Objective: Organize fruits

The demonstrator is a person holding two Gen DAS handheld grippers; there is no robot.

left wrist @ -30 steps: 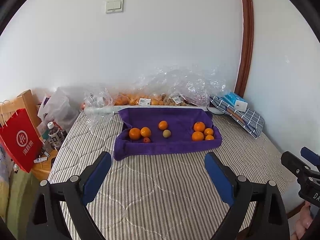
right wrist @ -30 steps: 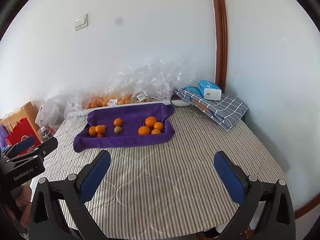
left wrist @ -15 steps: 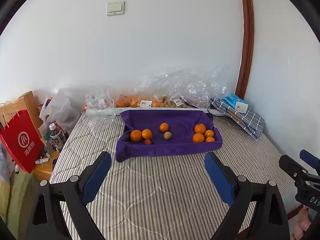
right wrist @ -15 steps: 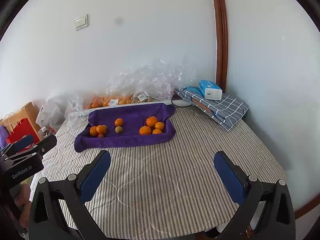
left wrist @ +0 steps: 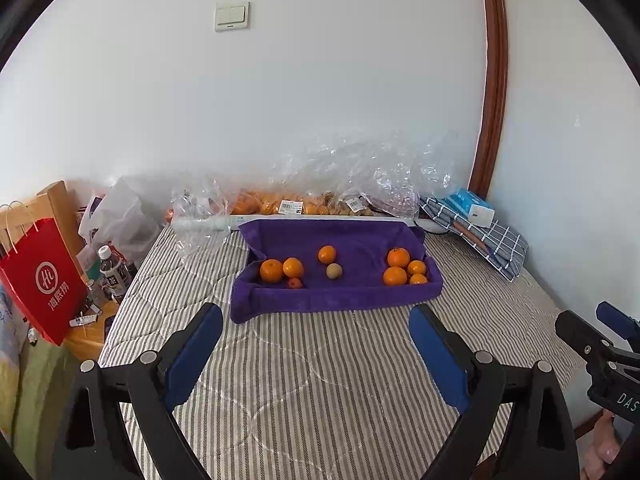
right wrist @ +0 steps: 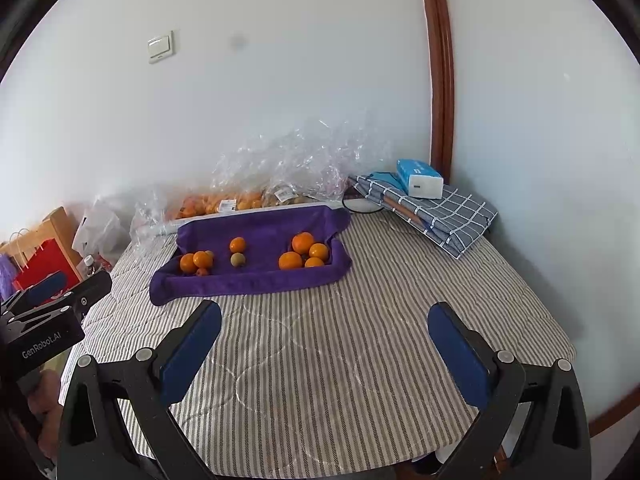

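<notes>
Your left gripper (left wrist: 316,344) hangs over the striped bed cover (left wrist: 320,380) with its blue pads spread wide and nothing between them; seen from the right wrist camera it sits at about 9 o'clock (right wrist: 60,300), well short of the fruit. Ahead of it at 12 o'clock lies the purple towel (left wrist: 340,296), its edges turned up like a shallow tray, well apart from the fingertips. Going left to right on the towel: two oranges (left wrist: 282,270) touch each other at the left end, with a small red fruit (left wrist: 295,283) just in front of them; a lone orange (left wrist: 327,254) sits near the middle, and a pale brownish fruit (left wrist: 333,271) lies just beside it toward you; a cluster of four oranges (left wrist: 402,269) fills the right end. Behind the towel, at 12 o'clock against the wall, crumpled clear plastic bags (left wrist: 360,176) cover more orange fruit. Your right gripper (right wrist: 324,330) is likewise spread wide and empty, hovering over the cover; from it the towel (right wrist: 256,280) lies at about 11 o'clock, well apart, with the four-orange cluster (right wrist: 306,254) its nearest fruit. At 1 o'clock, a blue tissue pack (right wrist: 419,179) rests on a folded checked cloth (right wrist: 448,212).
</notes>
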